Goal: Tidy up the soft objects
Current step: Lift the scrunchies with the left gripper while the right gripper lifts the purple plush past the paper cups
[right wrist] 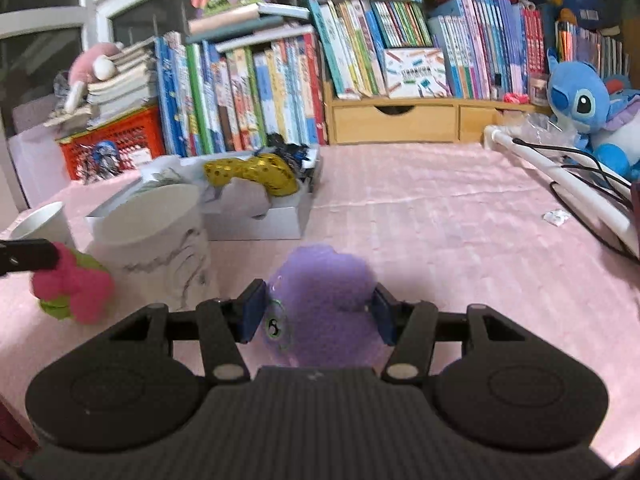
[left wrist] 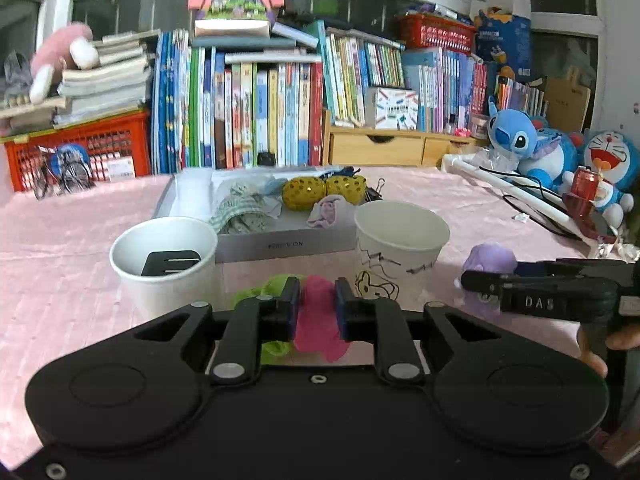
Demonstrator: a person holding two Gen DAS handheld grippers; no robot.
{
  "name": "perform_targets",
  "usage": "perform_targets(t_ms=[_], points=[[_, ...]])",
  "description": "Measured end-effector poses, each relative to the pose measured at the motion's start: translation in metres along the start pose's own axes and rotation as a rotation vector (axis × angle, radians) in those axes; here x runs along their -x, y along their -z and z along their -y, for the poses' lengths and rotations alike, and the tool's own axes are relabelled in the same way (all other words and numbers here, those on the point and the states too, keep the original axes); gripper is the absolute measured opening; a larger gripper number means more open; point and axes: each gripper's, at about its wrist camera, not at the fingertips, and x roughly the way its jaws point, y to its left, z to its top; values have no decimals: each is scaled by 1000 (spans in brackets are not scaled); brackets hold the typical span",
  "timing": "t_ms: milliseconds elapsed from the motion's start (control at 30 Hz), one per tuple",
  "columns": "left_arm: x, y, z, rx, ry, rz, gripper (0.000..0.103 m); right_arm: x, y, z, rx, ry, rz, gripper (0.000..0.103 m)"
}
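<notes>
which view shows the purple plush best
The right wrist view: the purple plush fills the centre, held between the right gripper pads. The left wrist view shows only part of it, at the right, behind the black gripper fingers.

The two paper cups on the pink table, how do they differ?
The plain white cup has a flat black object inside; the scribbled cup looks empty. The plain white cup has no markings, while the scribbled cup carries black scribbles and a yellow cartoon drawing. The plain white cup stands left of the pink and green soft toy, the scribbled cup right of it. Both stand upright in front of the white box.
</notes>
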Motion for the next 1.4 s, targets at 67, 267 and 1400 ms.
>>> perform_targets(t_ms=[67, 267, 1400], points=[[1, 12, 6, 0, -29, 36, 30, 3, 10, -7, 22, -8, 23, 60], [-1, 40, 16, -22, -105, 112, 62, 11, 31, -21, 65, 13, 103, 64], [-60, 54, 15, 95, -138, -18, 58, -6, 32, -35, 180, 75, 7, 86]])
